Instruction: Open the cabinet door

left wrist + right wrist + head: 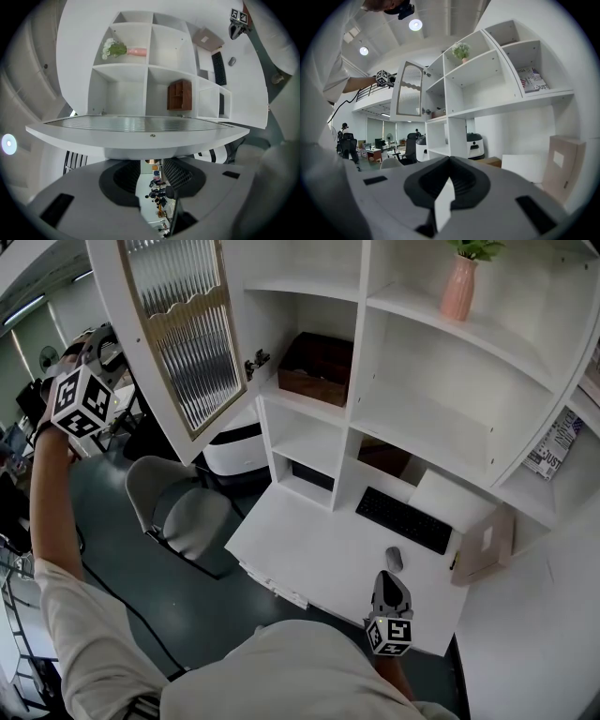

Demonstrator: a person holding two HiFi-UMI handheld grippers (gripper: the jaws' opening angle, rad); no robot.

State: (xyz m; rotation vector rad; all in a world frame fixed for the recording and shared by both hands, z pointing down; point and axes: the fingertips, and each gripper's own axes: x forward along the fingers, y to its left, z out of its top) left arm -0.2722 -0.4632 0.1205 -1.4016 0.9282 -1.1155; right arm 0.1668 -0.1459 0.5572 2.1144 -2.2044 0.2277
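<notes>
Cabinet door of white-framed ribbed glass (183,334) is hanging open, likely light but fragile. Left gripper (149,164) is gaping empty near its rigid frame edge, the best hold.

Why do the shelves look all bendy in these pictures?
Left gripper view: the wide-angle lens bows the edge of the cabinet door into a curve and blacks out the corners. Right gripper view: the same bulge bends the shelves, and a ceiling lamp glares white. Head view: the shelves curve too, but things look sharp.
</notes>
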